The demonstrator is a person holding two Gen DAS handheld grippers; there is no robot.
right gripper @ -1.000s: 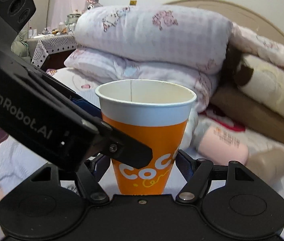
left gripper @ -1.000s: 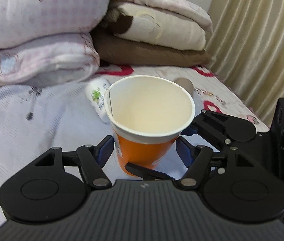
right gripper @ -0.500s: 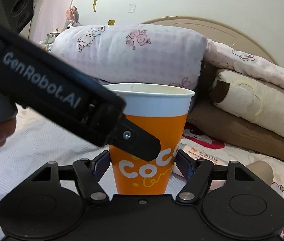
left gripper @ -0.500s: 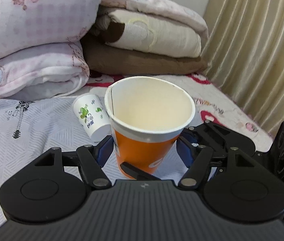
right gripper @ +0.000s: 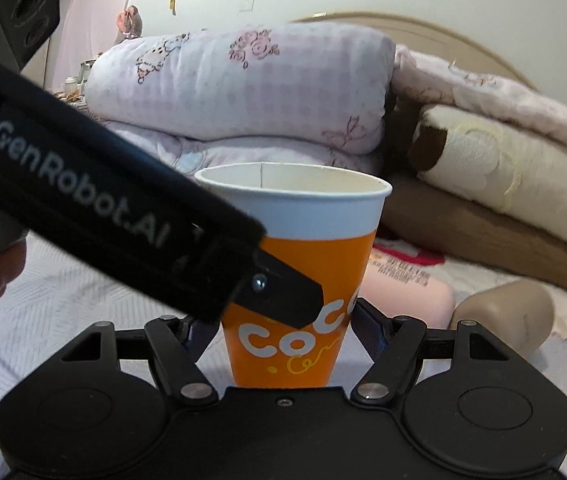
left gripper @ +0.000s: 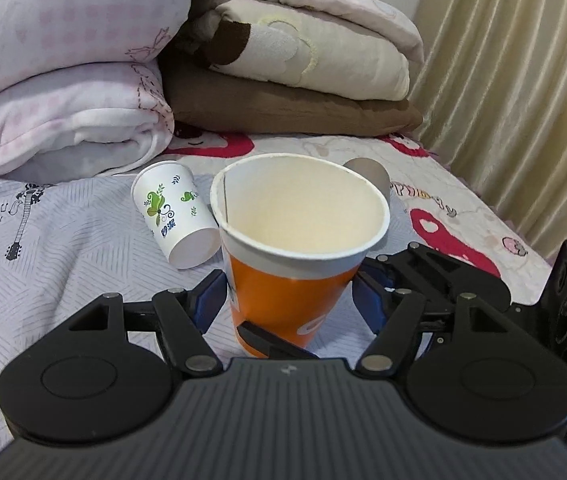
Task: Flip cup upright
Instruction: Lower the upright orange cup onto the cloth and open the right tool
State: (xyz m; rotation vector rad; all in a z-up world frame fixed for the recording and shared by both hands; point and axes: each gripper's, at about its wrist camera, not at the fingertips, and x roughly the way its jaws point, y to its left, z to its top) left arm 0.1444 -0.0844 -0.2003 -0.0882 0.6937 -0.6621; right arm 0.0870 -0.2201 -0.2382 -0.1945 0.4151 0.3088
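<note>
the orange cup (left gripper: 291,280) stands upright, mouth up, over the bed (left gripper: 63,248), between both tools. the left tool (left gripper: 289,294) has its blue pads against the cup's sides, gripping it. the right tool (right gripper: 283,328) also clamps the cup's lower wall. a white leaf-print cup (left gripper: 175,216) lies on its side just beside it, near folded quilts (left gripper: 63,60).

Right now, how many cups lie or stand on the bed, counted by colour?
Orange cup, upright, mouth up: 1
White cup with green leaf print, on its side: 1
Pink cup, on its side: 1
Beige cup, on its side: 1
Total: 4
</note>
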